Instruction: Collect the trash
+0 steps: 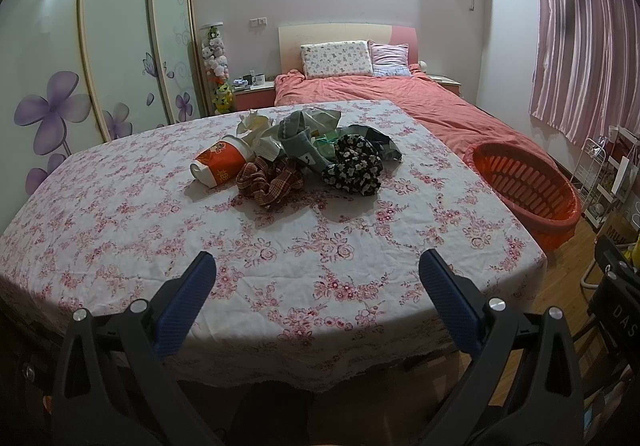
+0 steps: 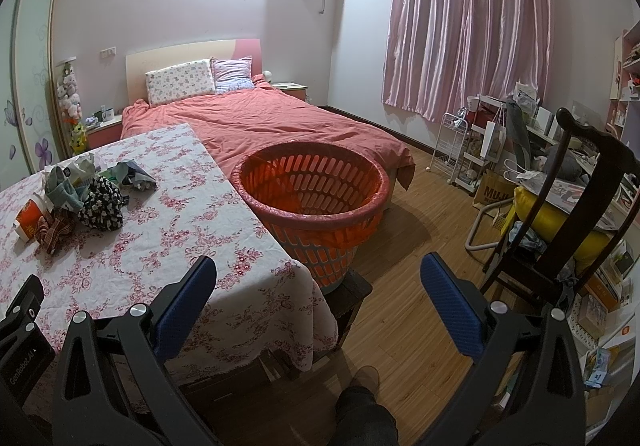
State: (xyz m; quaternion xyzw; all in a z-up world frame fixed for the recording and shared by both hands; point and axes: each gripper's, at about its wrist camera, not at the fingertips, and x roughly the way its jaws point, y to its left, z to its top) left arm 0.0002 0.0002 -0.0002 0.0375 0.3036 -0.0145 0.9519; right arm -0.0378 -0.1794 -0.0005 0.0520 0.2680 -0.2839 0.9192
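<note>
From the left wrist, the left claw [image 1: 318, 270] hangs spread apart and empty over the near edge of the surface [image 1: 120, 238]. The trash pile [image 1: 304, 153] sits toward the far edge: a red cup [image 1: 222, 165] on its side, a plaid scrap [image 1: 270, 181], a floral wad [image 1: 354, 165]. Everything touches, so a pinch could drag neighbours or roll the cup off.

From the right wrist, the right claw [image 2: 318, 270] is likewise apart and empty, past the surface's right corner. The basket [image 2: 312, 193] stands just beside the right edge; a short drop could miss it. A bed [image 2: 280, 117] lies behind.
</note>
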